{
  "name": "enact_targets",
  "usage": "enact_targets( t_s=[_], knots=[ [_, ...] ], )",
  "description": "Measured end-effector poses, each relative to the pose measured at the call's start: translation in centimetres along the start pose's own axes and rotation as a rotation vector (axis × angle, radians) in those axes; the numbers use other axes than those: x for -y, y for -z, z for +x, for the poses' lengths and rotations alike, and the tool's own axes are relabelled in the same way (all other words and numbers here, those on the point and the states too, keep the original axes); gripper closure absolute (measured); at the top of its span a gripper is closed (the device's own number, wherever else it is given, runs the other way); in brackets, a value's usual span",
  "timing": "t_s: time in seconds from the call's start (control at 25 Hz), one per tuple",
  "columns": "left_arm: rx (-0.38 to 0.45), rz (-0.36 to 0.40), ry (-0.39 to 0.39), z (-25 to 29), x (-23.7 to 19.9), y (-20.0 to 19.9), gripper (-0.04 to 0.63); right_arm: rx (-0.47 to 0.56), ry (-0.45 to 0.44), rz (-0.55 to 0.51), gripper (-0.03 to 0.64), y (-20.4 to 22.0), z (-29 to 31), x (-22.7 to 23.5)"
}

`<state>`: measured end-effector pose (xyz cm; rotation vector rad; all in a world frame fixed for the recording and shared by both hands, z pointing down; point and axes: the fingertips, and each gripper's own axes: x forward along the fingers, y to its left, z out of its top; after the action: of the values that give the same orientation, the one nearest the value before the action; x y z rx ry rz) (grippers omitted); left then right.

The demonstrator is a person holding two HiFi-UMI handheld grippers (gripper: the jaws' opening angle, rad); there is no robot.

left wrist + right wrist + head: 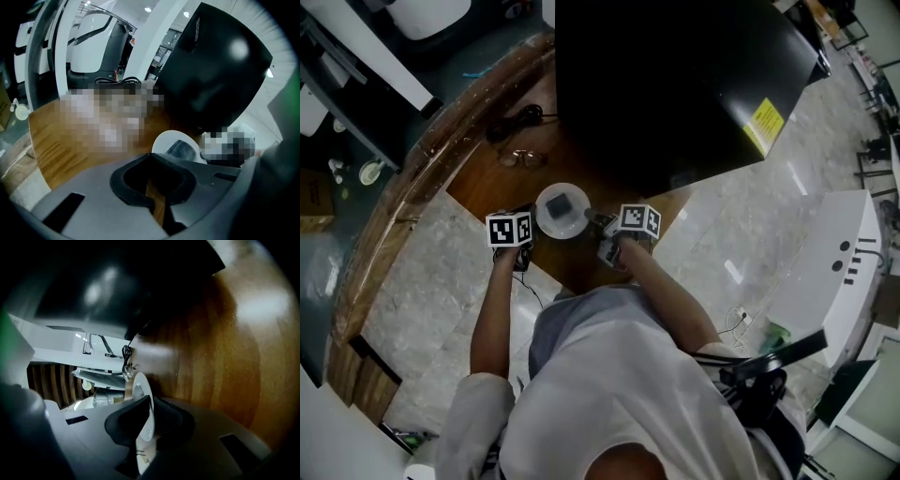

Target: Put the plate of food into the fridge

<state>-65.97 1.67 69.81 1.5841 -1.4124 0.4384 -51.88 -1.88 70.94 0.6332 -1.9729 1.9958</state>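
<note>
A white plate (562, 211) with a dark piece of food (563, 202) sits on the brown wooden counter (487, 183), in front of the black fridge (675, 84). My right gripper (592, 222) is at the plate's right rim. In the right gripper view the plate (140, 384) shows edge-on, and the right gripper (149, 416) is shut on its rim, a black pad on each side. My left gripper (523, 220) is just left of the plate, apart from it. In the left gripper view the plate (164, 140) and food (182, 149) lie ahead, and the left gripper (151, 157) is shut with nothing held.
A pair of glasses (522, 158) and a black cable bundle (514, 122) lie on the counter beyond the plate. The counter's curved edge runs along the left. The fridge's door side faces the counter. A white machine (834, 272) stands on the marble floor at right.
</note>
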Motion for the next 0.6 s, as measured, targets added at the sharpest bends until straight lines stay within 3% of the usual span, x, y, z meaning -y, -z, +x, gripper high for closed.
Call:
enact_targets(
  t_s=[0.32, 0.6],
  knots=[
    [-0.018, 0.023, -0.023, 0.0, 0.0, 0.5, 0.584, -0.006, -0.114, -0.021, 0.591, 2.2, -1.1, -0.7],
    [-0.040, 0.039, 0.019, 1.2, 0.5, 1.0, 0.584, 0.026, -0.212, 0.005, 0.594, 2.7, -1.9, -0.3]
  ],
)
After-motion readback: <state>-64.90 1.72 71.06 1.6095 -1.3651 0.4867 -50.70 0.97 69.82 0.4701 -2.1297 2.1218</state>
